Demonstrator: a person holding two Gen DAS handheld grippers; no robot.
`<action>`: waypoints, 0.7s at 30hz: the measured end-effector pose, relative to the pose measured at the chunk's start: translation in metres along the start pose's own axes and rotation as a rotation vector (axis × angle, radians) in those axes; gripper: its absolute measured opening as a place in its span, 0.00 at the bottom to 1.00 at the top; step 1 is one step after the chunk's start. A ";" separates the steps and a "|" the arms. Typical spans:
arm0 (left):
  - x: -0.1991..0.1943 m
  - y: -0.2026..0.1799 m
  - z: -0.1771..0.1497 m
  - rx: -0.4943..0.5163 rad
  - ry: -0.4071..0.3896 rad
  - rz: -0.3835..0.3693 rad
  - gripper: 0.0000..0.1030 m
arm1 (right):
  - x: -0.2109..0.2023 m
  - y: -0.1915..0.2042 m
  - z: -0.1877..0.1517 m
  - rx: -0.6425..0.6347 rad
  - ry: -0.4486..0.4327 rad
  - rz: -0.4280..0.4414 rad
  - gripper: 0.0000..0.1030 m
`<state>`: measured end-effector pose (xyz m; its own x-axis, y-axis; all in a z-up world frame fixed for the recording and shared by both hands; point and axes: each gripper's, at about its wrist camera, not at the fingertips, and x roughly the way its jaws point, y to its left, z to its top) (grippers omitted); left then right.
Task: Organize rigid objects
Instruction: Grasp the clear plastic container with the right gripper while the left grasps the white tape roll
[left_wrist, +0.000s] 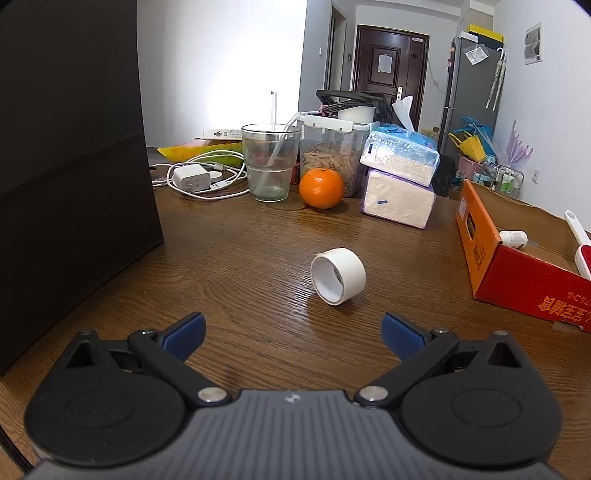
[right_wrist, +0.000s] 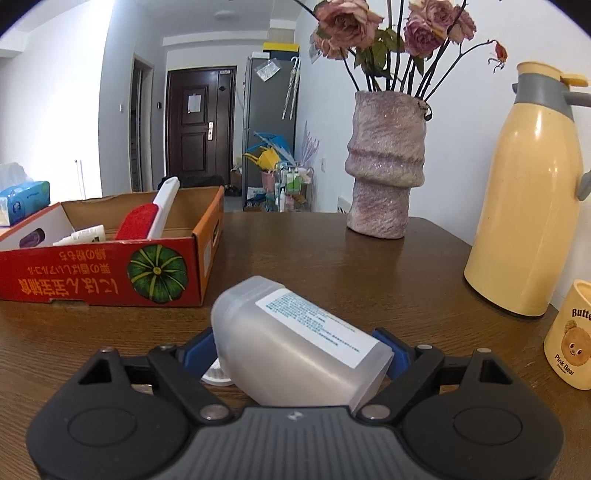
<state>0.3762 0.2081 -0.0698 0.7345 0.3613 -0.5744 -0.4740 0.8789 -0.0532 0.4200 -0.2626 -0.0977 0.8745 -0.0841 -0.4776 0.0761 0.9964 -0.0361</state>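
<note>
A white ring-shaped roll (left_wrist: 338, 275) lies on its side on the wooden table, a short way ahead of my left gripper (left_wrist: 293, 328). That gripper is open with nothing between its blue pads. My right gripper (right_wrist: 295, 343) is shut on a translucent plastic bottle (right_wrist: 295, 343) with a white label. The bottle is tilted across the jaws, its white cap (right_wrist: 218, 374) low on the left. The red and orange cardboard box (right_wrist: 92, 275) stands to the front left of the bottle, and the same box (left_wrist: 517, 280) is right of the roll. It holds a red and white lint brush (right_wrist: 147, 218) and a small white tube (right_wrist: 83, 234).
A tall black box (left_wrist: 74, 184) walls off the left. Behind the roll stand a glass (left_wrist: 269, 162), an orange (left_wrist: 321, 188), a snack jar (left_wrist: 332, 155), tissue packs (left_wrist: 399, 184) and a charger with cables (left_wrist: 192, 179). A vase (right_wrist: 384, 166), yellow thermos (right_wrist: 528, 192) and bear cup (right_wrist: 570, 339) line the right.
</note>
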 end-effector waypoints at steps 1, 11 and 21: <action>0.001 0.000 0.000 -0.005 0.003 0.002 1.00 | -0.001 0.001 -0.001 0.000 -0.005 -0.003 0.86; 0.028 -0.005 0.007 -0.008 0.013 -0.003 1.00 | -0.011 0.000 -0.003 0.029 -0.040 -0.059 0.86; 0.064 -0.020 0.023 0.064 -0.027 0.010 1.00 | -0.012 -0.002 -0.003 0.056 -0.042 -0.094 0.86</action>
<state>0.4442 0.2206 -0.0864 0.7432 0.3779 -0.5521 -0.4501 0.8929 0.0052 0.4082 -0.2641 -0.0948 0.8812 -0.1789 -0.4376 0.1846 0.9824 -0.0298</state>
